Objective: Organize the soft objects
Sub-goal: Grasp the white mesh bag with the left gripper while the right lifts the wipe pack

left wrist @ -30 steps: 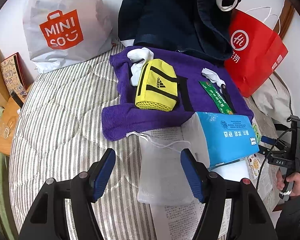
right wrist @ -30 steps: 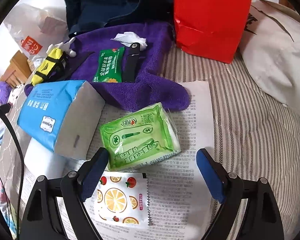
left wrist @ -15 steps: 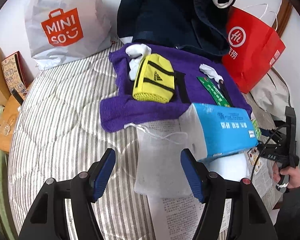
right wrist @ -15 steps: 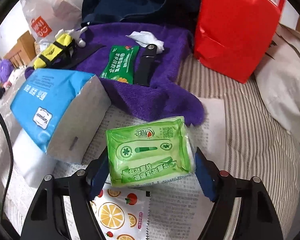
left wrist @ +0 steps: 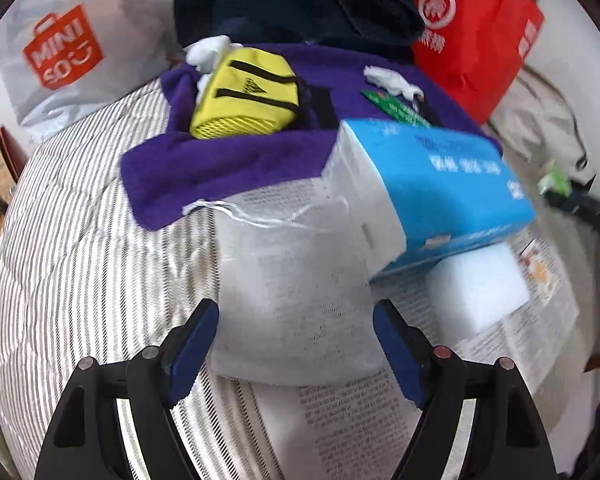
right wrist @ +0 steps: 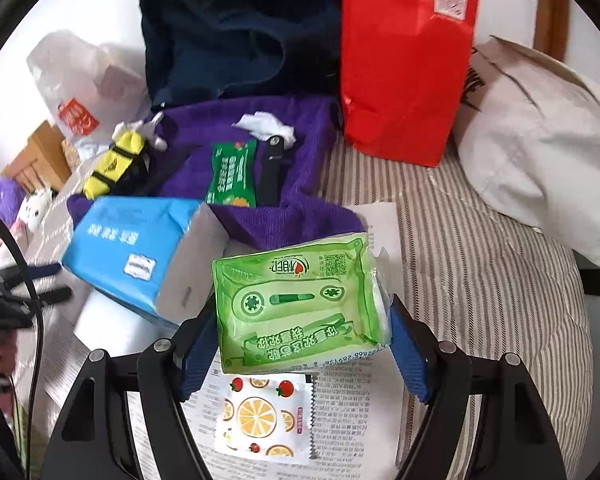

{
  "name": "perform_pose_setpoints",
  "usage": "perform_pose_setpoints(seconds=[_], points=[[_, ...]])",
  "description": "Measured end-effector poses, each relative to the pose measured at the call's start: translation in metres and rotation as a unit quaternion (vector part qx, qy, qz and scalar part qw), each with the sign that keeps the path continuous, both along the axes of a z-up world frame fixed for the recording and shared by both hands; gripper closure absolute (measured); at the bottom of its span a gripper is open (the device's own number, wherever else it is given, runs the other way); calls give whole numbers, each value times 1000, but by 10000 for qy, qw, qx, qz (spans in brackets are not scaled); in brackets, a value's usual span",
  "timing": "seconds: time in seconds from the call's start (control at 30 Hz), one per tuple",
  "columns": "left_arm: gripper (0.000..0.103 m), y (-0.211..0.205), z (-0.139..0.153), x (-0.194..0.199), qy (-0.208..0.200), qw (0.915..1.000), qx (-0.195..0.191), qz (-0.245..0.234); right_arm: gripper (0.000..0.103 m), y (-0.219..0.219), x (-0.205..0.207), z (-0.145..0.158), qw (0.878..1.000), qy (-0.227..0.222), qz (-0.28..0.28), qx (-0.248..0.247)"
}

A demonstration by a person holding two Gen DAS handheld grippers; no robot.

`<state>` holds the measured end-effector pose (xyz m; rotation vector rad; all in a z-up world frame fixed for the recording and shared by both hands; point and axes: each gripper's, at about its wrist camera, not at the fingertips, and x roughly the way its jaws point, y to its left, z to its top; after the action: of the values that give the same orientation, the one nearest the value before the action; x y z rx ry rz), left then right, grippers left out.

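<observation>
The green tissue pack (right wrist: 300, 300) is clamped between the pads of the right gripper (right wrist: 300, 334), low in the frame. The white mesh pouch (left wrist: 292, 292) is seen between the opening, untouching jaws of the left gripper (left wrist: 296, 340).

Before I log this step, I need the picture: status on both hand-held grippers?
Right hand-held gripper shut on green tissue pack. Left hand-held gripper opening, straddling white mesh pouch, pads clear. Blue tissue pack crowds pouch's right side.
</observation>
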<state>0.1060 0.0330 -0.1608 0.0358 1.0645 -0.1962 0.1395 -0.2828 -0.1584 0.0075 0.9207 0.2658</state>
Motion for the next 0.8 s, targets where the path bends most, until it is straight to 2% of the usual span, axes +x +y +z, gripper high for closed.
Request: perform_pose_setpoints(seconds=[0.03, 0.13, 0.3, 0.4, 0.47, 0.5, 0.57, 0.67, 0.8], points=[[24, -4, -2, 0, -23, 10000, 92, -30, 27, 0, -1, 2, 10000, -11, -50, 23], [10, -16, -11, 1, -124, 9987, 481, -79, 27, -2, -9, 9, 9997, -49, -170, 157], [11, -12, -12, 9, -193, 9991, 366, 80, 27, -1, -25, 14, 9995, -37, -230, 192], [27, -6, -10, 10, -286, 9989, 340, 155, 27, -2, -33, 13, 9994, -4, -272, 224], [54, 0, -7, 9, -377, 9985, 318, 234, 27, -4, -37, 13, 9991, 5, -326, 266], [59, 5, -6, 9, -389, 9984, 272, 301, 27, -5, -40, 13, 9989, 16, -368, 306], [76, 15, -5, 11, -373, 9983, 176, 401, 26, -6, -45, 13, 9985, 29, -398, 375], [90, 28, -4, 14, -336, 9982, -75, 499, 27, -6, -48, 12, 9982, 69, -429, 424], [94, 37, 2, 12, -292, 9977, -290, 541, 27, -1, -52, 11, 9982, 119, -395, 439]])
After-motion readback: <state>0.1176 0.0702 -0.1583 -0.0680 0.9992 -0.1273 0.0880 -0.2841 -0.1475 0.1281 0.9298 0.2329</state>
